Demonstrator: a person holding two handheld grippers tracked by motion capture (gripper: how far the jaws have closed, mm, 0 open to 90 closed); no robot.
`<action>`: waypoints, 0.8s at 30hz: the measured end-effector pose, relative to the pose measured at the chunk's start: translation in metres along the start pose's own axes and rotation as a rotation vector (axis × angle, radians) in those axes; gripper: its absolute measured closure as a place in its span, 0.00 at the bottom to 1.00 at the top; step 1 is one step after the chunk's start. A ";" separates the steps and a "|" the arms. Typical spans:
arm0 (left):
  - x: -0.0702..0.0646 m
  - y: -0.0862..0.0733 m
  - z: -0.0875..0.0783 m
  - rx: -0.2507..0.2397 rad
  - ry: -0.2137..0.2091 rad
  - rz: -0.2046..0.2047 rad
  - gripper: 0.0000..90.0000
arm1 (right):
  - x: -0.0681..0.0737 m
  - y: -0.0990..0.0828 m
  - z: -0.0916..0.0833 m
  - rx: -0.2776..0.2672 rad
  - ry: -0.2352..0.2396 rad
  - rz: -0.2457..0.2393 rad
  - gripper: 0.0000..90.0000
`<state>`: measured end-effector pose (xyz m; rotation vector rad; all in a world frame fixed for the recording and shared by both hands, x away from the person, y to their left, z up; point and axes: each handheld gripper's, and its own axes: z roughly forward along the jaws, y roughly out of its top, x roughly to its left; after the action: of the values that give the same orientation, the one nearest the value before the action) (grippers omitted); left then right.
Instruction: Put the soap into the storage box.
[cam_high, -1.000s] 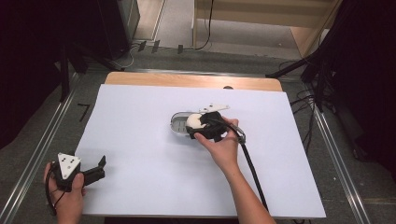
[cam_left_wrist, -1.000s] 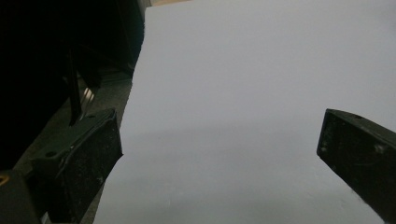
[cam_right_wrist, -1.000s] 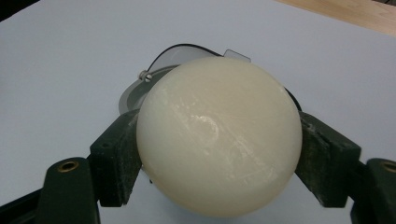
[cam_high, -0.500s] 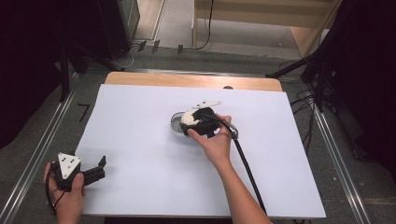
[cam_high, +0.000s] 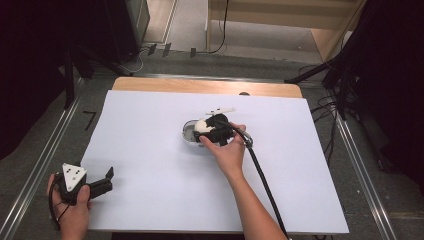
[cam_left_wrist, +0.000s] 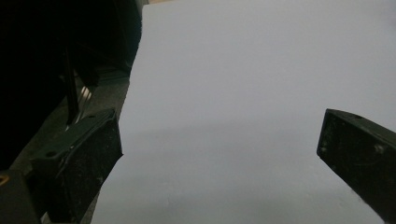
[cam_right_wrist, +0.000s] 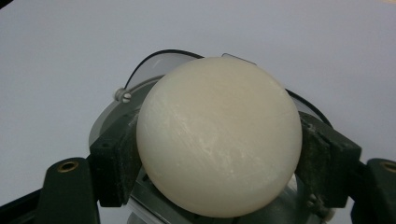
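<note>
My right gripper (cam_high: 204, 129) is shut on a cream-white ball (cam_high: 202, 124) near the middle of the table. In the right gripper view its pads (cam_right_wrist: 116, 156) press both sides of the ball (cam_right_wrist: 217, 135), and my right gripper (cam_right_wrist: 218, 161) holds it just above a round metal holder with a clear rim (cam_right_wrist: 154, 63). The holder (cam_high: 188, 132) sits on the white sheet, partly hidden by the ball. At the table's near-left corner my left gripper (cam_high: 106, 181) is open. In its own view the left gripper (cam_left_wrist: 219, 156) has nothing between its jaws above the bare white surface.
A white sheet (cam_high: 145, 150) covers the wooden table, whose bare back edge (cam_high: 200, 86) shows. The right gripper's black cable (cam_high: 262, 175) trails back over the sheet. Metal floor rails (cam_high: 40, 165) run along both sides, and dark stands and cables lie beyond the table.
My right gripper has carried the ball a little to the left and down, so it now sits over the holder. The left gripper has stayed put.
</note>
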<state>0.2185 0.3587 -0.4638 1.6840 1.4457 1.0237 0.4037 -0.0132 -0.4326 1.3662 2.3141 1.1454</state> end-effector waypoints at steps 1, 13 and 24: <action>0.000 0.000 0.000 0.000 -0.001 0.000 0.01 | -0.001 0.000 0.001 0.003 0.000 0.008 0.28; 0.000 0.000 0.000 0.005 -0.001 0.001 0.01 | -0.001 -0.001 0.003 0.003 0.012 0.054 0.27; 0.000 0.000 0.000 0.007 -0.002 0.000 0.01 | -0.003 0.003 -0.011 -0.038 0.015 0.070 0.28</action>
<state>0.2187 0.3591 -0.4636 1.6896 1.4492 1.0174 0.4016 -0.0206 -0.4241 1.4407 2.2586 1.2174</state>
